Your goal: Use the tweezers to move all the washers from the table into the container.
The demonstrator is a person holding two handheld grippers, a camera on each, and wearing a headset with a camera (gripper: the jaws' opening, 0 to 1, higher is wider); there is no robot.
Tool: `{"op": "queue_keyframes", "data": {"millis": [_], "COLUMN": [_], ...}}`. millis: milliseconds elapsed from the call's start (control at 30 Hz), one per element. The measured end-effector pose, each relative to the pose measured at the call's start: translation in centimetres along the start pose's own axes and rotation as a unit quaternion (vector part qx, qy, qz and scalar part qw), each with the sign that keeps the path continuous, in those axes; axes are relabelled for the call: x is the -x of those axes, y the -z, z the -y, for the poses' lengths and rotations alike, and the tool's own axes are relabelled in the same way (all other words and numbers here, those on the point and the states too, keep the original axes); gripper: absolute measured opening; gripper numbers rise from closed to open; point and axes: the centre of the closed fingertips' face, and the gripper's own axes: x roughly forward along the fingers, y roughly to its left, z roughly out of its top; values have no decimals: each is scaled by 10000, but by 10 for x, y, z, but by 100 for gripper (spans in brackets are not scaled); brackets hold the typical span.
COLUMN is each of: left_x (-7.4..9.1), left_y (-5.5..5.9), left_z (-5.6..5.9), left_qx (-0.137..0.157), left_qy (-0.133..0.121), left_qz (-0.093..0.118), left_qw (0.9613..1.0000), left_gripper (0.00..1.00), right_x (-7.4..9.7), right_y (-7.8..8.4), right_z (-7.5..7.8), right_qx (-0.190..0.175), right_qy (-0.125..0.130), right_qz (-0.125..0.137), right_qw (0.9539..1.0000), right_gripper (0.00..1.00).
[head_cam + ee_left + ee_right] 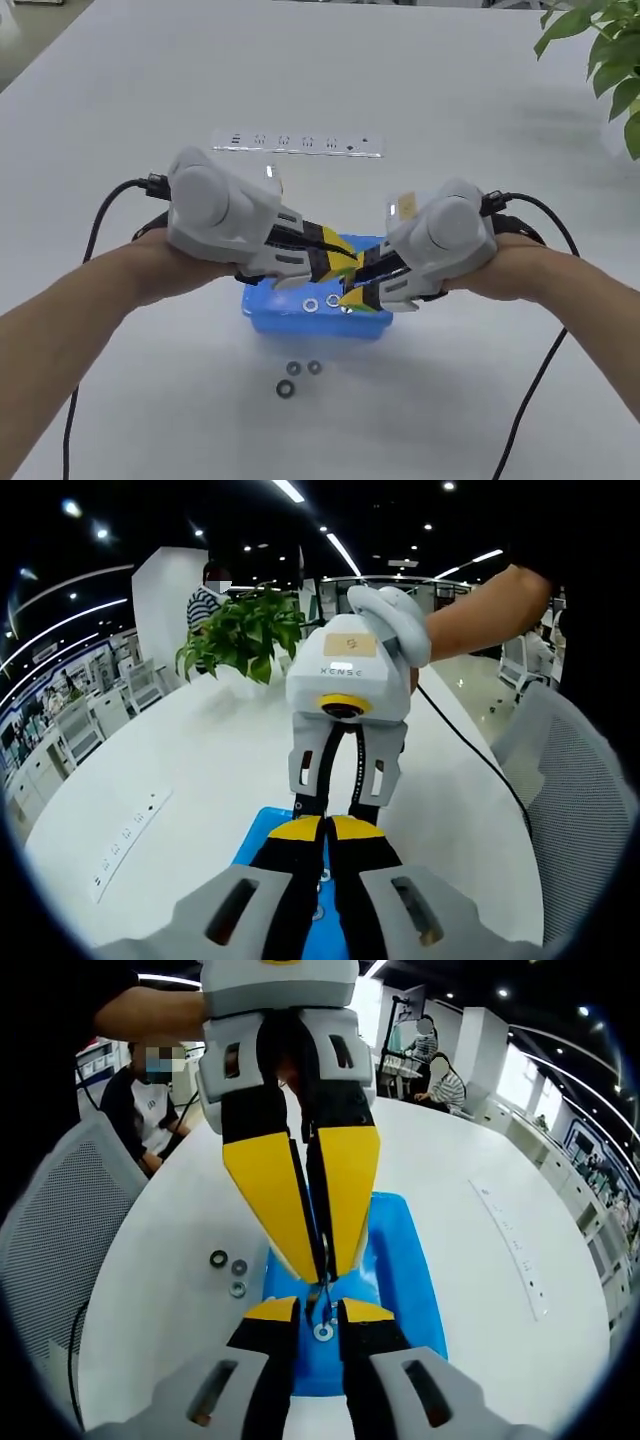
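I hold the left gripper (322, 1265) with its yellow jaws pressed almost together on the tweezers (320, 1230). They show as a thin metal strip in the slit between the jaws, with the point sticking out past the jaw tips. The right gripper (318, 1310) faces the left one nose to nose. Its jaws stand a little apart, and I can't make out anything clamped between them. In the right gripper view the blue container's floor shows through that gap.

Both grippers meet over the blue container (400, 1260), which sits in the middle of the white table (450, 100). The tweezers' point hangs above the container, aimed at a silver washer (323, 1332) lying on its floor. I cannot tell whether the point touches that washer. In the head view two washers lie inside the container, partly under the jaws.

Three washers are on the table just beyond the container's near edge, close to me. One is a dark washer (286, 389). The other two are a pair of pale washers (304, 368) side by side just behind it. None of the three touches the container.

Farther off, a white power strip (297, 142) lies flat across the table. Leaves of a potted plant (605, 50) hang over the table's far right corner.
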Motion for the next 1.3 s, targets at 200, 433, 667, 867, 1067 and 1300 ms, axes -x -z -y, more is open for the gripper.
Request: {"op": "queue_keyframes", "data": {"millis": [200,433,667,867,1067,1300], "left_x": [6,12,21,28,35,44], "left_y": [-5,-10,-17,-21,-23,-25], "left_z": [0,4,7,11,13,17], "left_qx": [-1,-29,-54,-81,-45,-1], "left_qy": [-21,-45,-95,-141,-184,-219], "left_qz": [18,15,27,31,21,17], "left_qw": [10000,10000,9999,9999,9998,9998], "left_gripper": [5,5,5,5,5,5], "right_x": [5,15,27,36,43,49], "right_y": [-4,-9,-11,-12,-11,-10], "right_z": [-1,-5,-8,-13,-19,-24], "right_qx": [-103,-284,-430,-583,-714,-888], "right_qy": [74,184,383,565,680,785], "right_qz": [32,117,170,253,311,373], "right_qw": [9999,9994,9982,9964,9946,9923], "right_gripper": [22,31,39,45,53,64]}}
